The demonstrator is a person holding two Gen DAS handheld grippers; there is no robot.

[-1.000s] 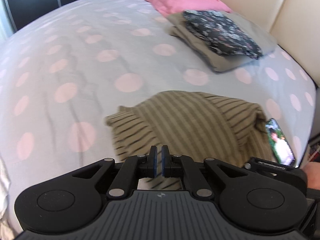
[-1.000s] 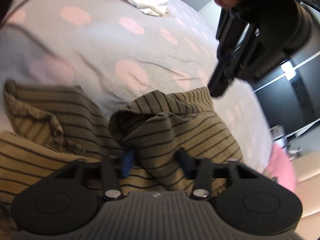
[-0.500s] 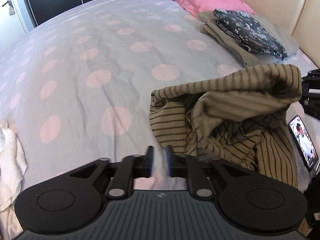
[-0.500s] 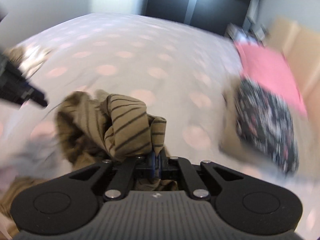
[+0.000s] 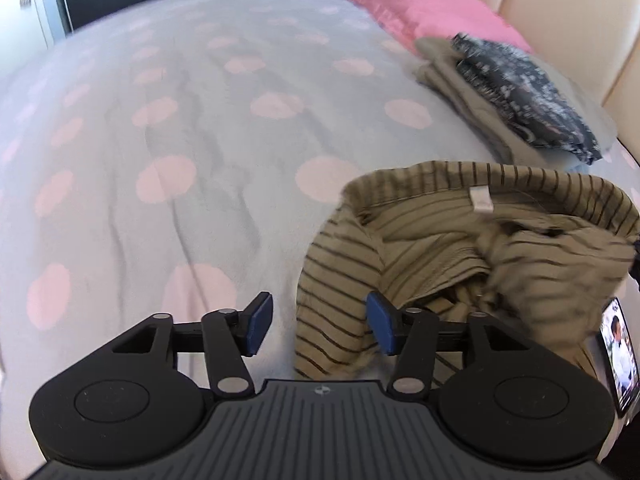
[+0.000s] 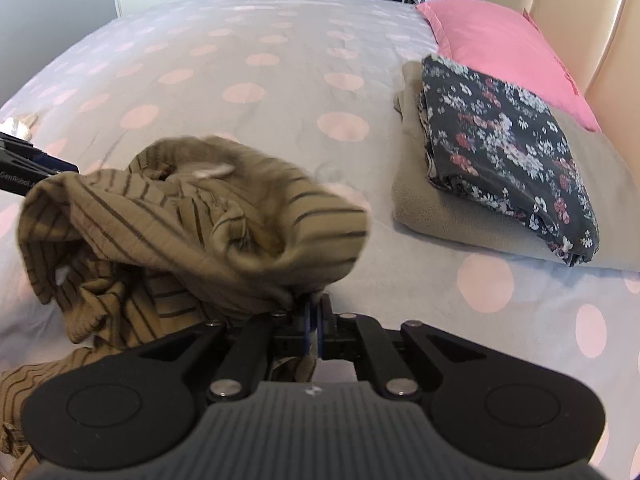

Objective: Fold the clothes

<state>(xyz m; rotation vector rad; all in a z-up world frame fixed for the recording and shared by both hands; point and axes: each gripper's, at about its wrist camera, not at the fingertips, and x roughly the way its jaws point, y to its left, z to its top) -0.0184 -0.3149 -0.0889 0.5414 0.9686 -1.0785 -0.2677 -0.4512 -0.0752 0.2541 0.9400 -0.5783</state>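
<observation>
Olive striped garment [image 5: 460, 248] bunching in a loose heap on the near right part of the polka-dot bedspread [image 5: 192, 128], part lifted, part trailing on the cover. Looking light, thin and floppy, a crinkled weave likely sagging and twisting wherever unsupported; no stiffness to hold a crease, so probably needing to be spread flat before any fold.

Right gripper [image 6: 312, 322] pinching a gathered edge of the cloth, jaws closed down to a sliver on the fabric, with the bulk draping off to its left. Left gripper [image 5: 316, 322] spread wide and holding nothing, one blue pad over bare bedspread, the other just against a hanging striped fold, the fold sitting partly inside the gap.

Best hold, judging by the layout: the banded hem edge near the white label [image 5: 482, 200], some way along from the right-hand pinch, so both holds stretching one edge taut. Grabbing mid-bundle risking several layers at once.

Lying well apart near the beige headboard [image 6: 568, 20]: pink pillow [image 6: 504, 44] and dark floral folded garment [image 6: 504, 148] resting on a grey-beige folded garment [image 6: 440, 208]. Glowing at the left view's right edge: phone [image 5: 618, 352].
</observation>
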